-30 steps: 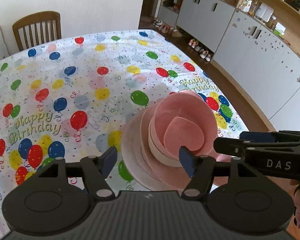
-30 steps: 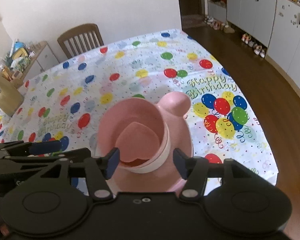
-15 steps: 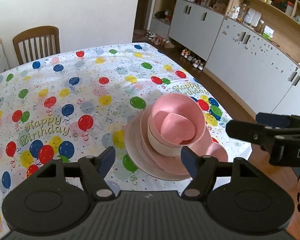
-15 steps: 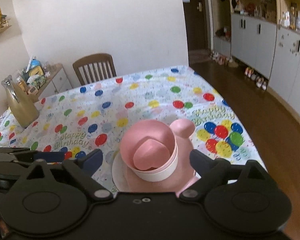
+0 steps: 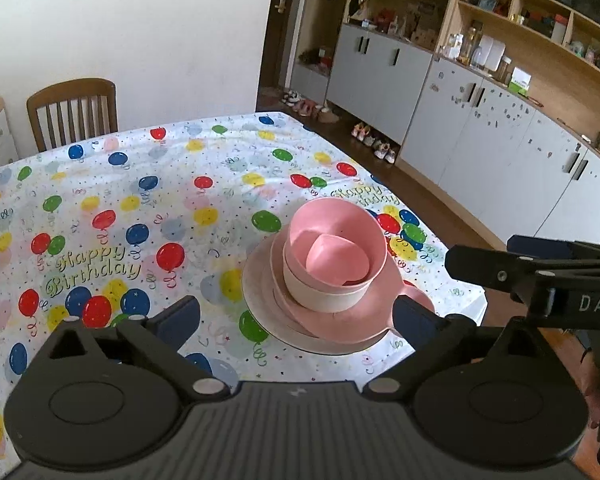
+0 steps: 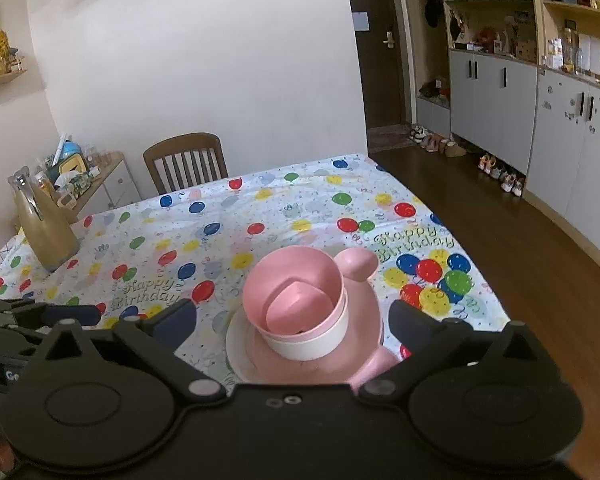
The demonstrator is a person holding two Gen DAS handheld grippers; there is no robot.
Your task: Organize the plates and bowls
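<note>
A stack of pink plates [image 5: 296, 332] [image 6: 240, 344] lies on the balloon tablecloth near the table's right corner. On the top plate, which has round ears [image 6: 358, 266], stands a cream bowl [image 5: 320, 298] [image 6: 308, 344]. A pink bowl [image 5: 340, 220] is nested in it, with a small pink dish [image 5: 336, 262] inside. My left gripper [image 5: 296, 320] hangs back from the stack, its jaws opening wide and touching nothing. My right gripper [image 6: 292, 320] is likewise drawn back and opening. The stack shows beyond its fingers, apart from them.
A wooden chair [image 5: 72, 112] stands at the table's far side. A tan jug [image 6: 44, 228] sits at the far left of the table, beside a cluttered side cabinet [image 6: 96, 184]. Grey cupboards [image 5: 480, 132] and shoes line the wooden floor on the right.
Both grippers have pulled back and upward from the stack and their jaws have spread wider. The plates and bowls stay where they were on the cloth.
</note>
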